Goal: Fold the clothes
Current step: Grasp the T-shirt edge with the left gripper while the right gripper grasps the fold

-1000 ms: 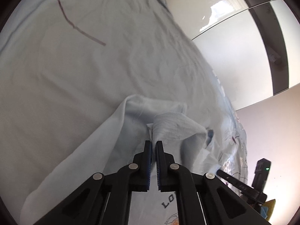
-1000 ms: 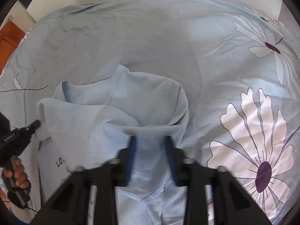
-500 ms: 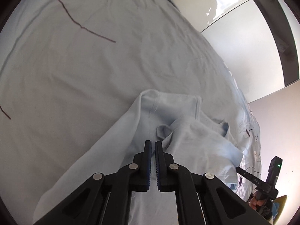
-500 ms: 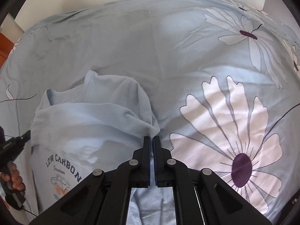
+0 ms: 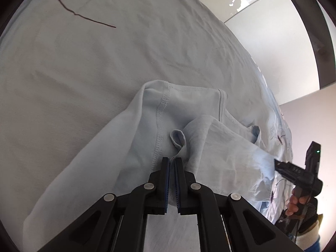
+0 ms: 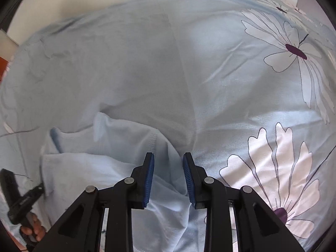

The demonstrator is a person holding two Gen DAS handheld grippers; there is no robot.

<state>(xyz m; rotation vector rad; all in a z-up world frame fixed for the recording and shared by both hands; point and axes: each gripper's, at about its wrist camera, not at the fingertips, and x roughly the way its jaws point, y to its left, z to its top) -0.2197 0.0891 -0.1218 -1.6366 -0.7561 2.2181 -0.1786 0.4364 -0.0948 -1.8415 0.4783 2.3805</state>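
Observation:
A light blue T-shirt (image 5: 147, 113) lies partly folded on a pale blue bedsheet (image 5: 84, 63). My left gripper (image 5: 171, 161) is shut on a pinched fold of the shirt near its sleeve seam. In the right wrist view the same shirt (image 6: 109, 147) lies at lower left, its sleeve folded over the body. My right gripper (image 6: 168, 159) is open, its blue pads either side of the shirt's edge without pinching it. The other gripper shows at the far right of the left wrist view (image 5: 294, 170) and the far left of the right wrist view (image 6: 23, 199).
The bedsheet (image 6: 189, 63) has large white flowers with purple centres (image 6: 294, 50) at the right. A pale wall and a dark window frame (image 5: 310, 31) stand beyond the bed. A hand (image 6: 31, 229) holds the left gripper's handle.
My right gripper has opened and let go of the shirt's edge. My left gripper stays shut on the fold and has moved closer to the laid-down shirt.

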